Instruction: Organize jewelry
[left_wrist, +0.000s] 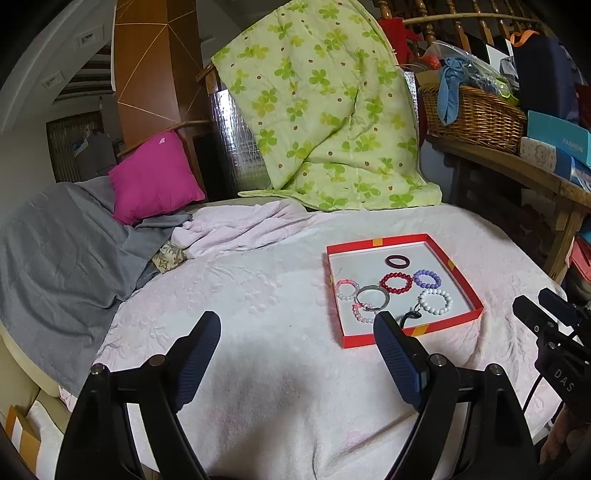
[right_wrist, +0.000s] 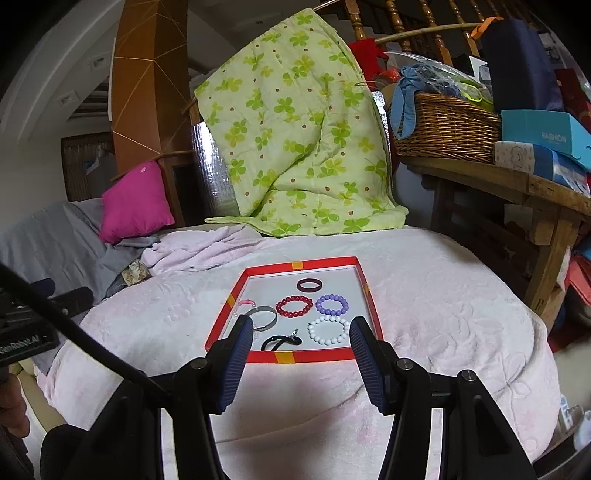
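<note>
Hovering empty at lower frame, the left gripper (left_wrist: 297, 325) and right gripper (right_wrist: 299, 330) both stand spread, holding nothing. Bead bracelets, including the white bracelet (right_wrist: 328, 329), lie separated inside the red tray (right_wrist: 314, 356) at centre, seemingly sorted already.

In the right wrist view, the right hand-held gripper (right_wrist: 299, 328) is covering part of the pink-and-white bracelets (right_wrist: 246, 305) and the silver bangle (right_wrist: 263, 318). In the left wrist view, the left hand-held gripper (left_wrist: 297, 325) is hiding the near edge of the red tray (left_wrist: 458, 275); the black item (left_wrist: 409, 316) is too small to identify.
</note>
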